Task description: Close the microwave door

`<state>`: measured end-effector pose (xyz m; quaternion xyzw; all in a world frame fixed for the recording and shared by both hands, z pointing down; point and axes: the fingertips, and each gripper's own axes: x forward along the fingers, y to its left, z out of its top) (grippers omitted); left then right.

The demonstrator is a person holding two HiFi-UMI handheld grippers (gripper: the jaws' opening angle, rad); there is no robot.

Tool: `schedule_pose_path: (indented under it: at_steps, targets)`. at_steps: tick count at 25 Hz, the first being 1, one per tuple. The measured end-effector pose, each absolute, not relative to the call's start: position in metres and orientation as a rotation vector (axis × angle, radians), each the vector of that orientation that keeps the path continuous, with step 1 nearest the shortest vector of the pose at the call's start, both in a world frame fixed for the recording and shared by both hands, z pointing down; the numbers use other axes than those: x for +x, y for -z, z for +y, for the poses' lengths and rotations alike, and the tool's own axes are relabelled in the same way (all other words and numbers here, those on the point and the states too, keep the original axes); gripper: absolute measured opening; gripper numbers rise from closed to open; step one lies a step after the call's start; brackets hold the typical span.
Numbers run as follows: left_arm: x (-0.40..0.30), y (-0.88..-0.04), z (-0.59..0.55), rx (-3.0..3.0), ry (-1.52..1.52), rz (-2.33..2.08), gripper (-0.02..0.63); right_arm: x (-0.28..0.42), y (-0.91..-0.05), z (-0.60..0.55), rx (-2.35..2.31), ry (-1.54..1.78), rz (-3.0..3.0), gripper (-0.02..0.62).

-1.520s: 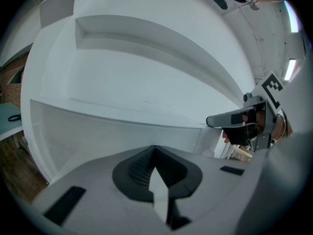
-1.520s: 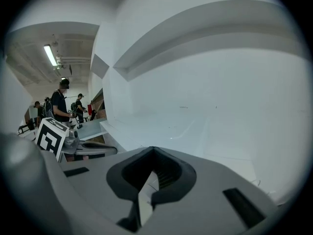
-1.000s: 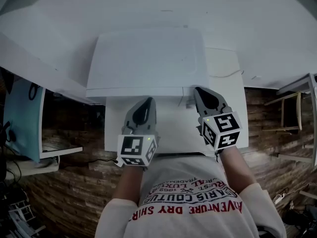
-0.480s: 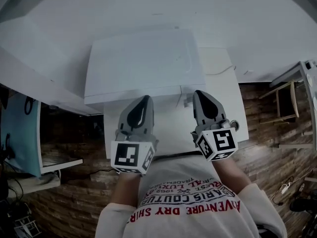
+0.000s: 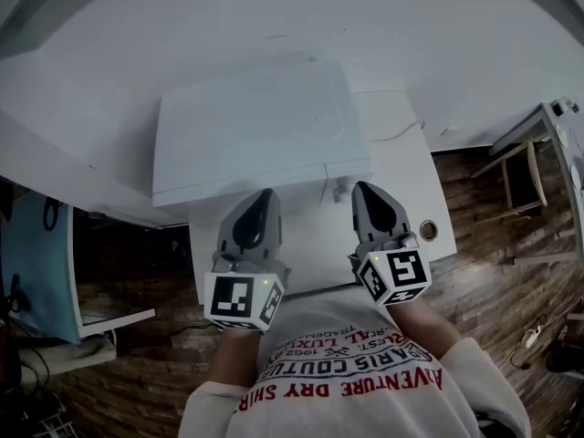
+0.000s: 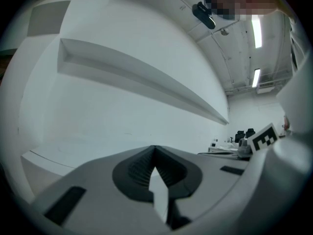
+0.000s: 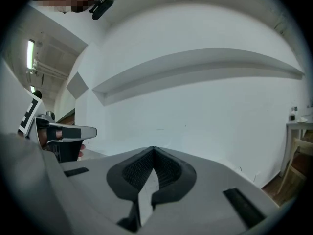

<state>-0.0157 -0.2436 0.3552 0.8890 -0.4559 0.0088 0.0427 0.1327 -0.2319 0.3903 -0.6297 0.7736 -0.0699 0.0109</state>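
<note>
Head view: white boxy microwave (image 5: 251, 121) sits at the back of a white table (image 5: 406, 203), seen from the top, with its front edge 1 straight line facing the person. Left gripper (image 5: 262, 196) and right gripper (image 5: 363, 190) are just in front of it.

Left gripper view: left gripper (image 6: 155, 150) jaws together, nothing between.

Right gripper view: right gripper (image 7: 153, 151) jaws together, nothing held.

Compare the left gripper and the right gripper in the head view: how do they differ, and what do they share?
The left gripper points at the middle of the microwave's front edge; the right gripper points near its right front corner. The left gripper's marker cube sits lower in the view than the right gripper's. Both are shut and empty.
</note>
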Motion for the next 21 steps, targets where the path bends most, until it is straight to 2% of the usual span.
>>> schedule_pose_path:
  at_steps: [21]
  targets:
    - [-0.014,-0.369,-0.242,2.687,-0.047,-1.395,-0.004,0.131,-0.394,-0.231,-1.967,0.228,2.471,0.009]
